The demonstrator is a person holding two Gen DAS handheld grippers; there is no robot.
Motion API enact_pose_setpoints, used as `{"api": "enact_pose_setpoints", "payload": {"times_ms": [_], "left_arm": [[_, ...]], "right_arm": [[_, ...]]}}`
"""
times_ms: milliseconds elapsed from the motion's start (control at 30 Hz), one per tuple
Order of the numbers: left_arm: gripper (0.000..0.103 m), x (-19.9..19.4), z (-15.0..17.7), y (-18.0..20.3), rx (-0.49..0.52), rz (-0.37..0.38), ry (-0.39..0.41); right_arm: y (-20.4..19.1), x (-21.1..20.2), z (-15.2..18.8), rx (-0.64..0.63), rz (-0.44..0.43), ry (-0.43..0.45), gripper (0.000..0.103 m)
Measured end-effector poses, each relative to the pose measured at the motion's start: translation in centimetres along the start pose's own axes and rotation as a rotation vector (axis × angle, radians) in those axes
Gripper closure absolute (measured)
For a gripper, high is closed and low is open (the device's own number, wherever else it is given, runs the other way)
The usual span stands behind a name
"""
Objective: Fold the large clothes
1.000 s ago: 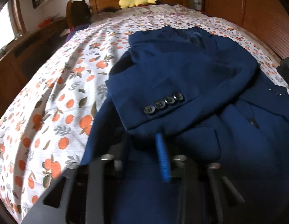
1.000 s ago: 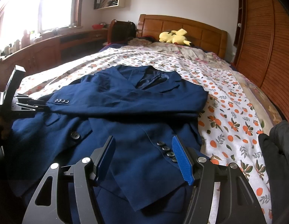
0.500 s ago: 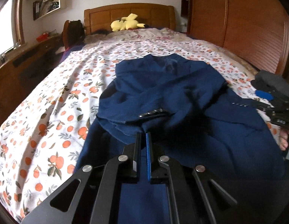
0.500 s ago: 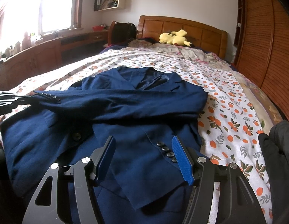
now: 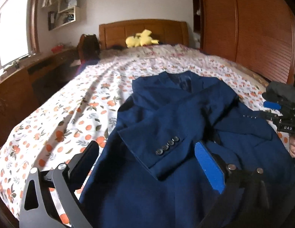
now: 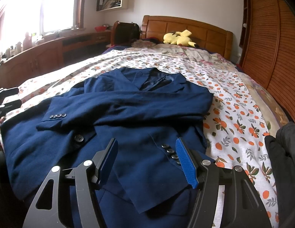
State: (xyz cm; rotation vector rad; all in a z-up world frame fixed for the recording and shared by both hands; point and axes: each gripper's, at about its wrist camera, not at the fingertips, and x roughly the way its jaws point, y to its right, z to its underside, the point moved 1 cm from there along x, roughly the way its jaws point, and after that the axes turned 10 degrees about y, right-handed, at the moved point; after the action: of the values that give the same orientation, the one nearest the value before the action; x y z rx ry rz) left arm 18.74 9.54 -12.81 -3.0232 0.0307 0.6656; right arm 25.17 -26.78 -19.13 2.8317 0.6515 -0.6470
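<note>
Navy blazer (image 6: 117, 133) lies face up on the orange-print bedspread (image 6: 238, 117), both sleeves folded across its chest, collar toward the wooden headboard (image 6: 187, 26). Its upper sleeve (image 5: 162, 133) rests loosely, and a careless next lift of the hem could well slide it off or crease the crossed layers. Left gripper (image 5: 147, 161) hovers angled down over that sleeve's buttoned cuff (image 5: 167, 148), jaws opening wide, the cuff framed between them but no pad pressing it. Right gripper (image 6: 146, 159) hangs tilted down above the lower cuff, claw half spread and holding nothing, cloth lying beneath the fingers. A dark garment (image 6: 284, 152) waits at the bed's edge.
</note>
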Motion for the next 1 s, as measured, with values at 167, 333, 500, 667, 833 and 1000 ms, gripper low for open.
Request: {"api": "enact_pose_setpoints", "payload": {"times_ms": [167,333,500,667,833,1000], "left_arm": [[0.002,-0.7,0.5,-0.9,-0.027,-0.016,-0.001],[0.002,-1.6,1.5,-1.7,-0.030,-0.042,-0.005],[0.002,-2.6,2.6,-2.9,-0.063,-0.052,-0.001],[0.002,-3.0,3.8,-3.9,-0.072,-0.063,-0.011],[0.002,-3.4,4.9,-5.1,-0.076,-0.075,-0.030],[0.002,-3.8,5.9,-6.4,-0.087,-0.085,-0.051]], "right_arm": [[-0.2,0.2,0.2,-0.006,-0.003,-0.011,0.043],[-0.2,0.2,0.5,0.002,-0.002,-0.016,0.043],[-0.7,-0.6,0.9,0.001,-0.009,-0.034,0.043],[-1.7,-2.3,2.0,-0.009,-0.022,-0.049,0.042],[-1.2,-4.0,3.9,0.008,-0.002,-0.077,0.040],[0.9,-6.0,6.5,0.041,0.062,-0.122,0.040]]}}
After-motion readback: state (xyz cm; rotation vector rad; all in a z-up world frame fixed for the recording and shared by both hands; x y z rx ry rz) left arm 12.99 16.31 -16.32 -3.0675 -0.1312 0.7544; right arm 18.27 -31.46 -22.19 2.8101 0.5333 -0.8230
